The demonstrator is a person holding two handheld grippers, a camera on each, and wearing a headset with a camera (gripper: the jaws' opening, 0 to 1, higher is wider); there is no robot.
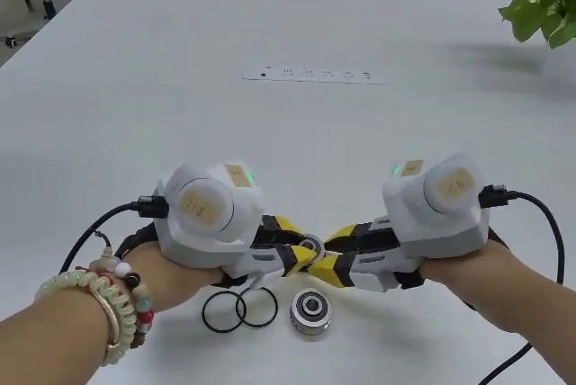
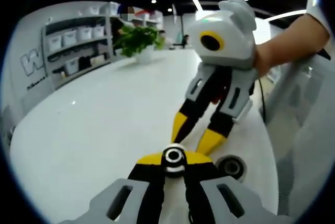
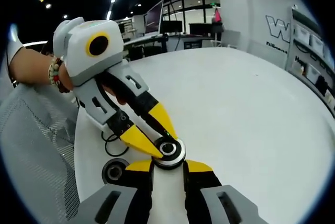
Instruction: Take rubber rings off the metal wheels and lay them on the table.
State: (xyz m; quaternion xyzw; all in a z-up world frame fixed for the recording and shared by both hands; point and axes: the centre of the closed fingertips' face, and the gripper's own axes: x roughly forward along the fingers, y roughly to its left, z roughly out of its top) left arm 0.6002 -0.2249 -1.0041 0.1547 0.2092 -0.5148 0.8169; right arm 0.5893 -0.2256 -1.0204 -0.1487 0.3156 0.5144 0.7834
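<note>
- While the wheel (image 1: 310, 246) is held above the table (image 1: 297, 133) between both grippers, it is clamped by the left gripper (image 3: 156, 139), whose jaws are closed onto it.
- The right gripper (image 2: 193, 140) is set against the wheel's rim with its jaws a little apart. Whether the ring or only metal is caught between them cannot be told.
- A dark band is seen round the rim in the right gripper view. It is judged to be the ring, not yet off.
- Two rings (image 1: 242, 308) are laid overlapping on the table just below the grippers, and a second wheel (image 1: 310, 310) is stood just beside them.
- If the ring is pulled with too shallow a bite, it may slip from the tips and snap back, or be flung clear of the table.
- If the left hold is weak, the wheel may be dragged out by that pull, dropped near the rings and sent rolling.
- In the head view the meeting of tips and rim is covered by the jaws themselves.
- Whether the second wheel carries a ring cannot be made out.
</note>
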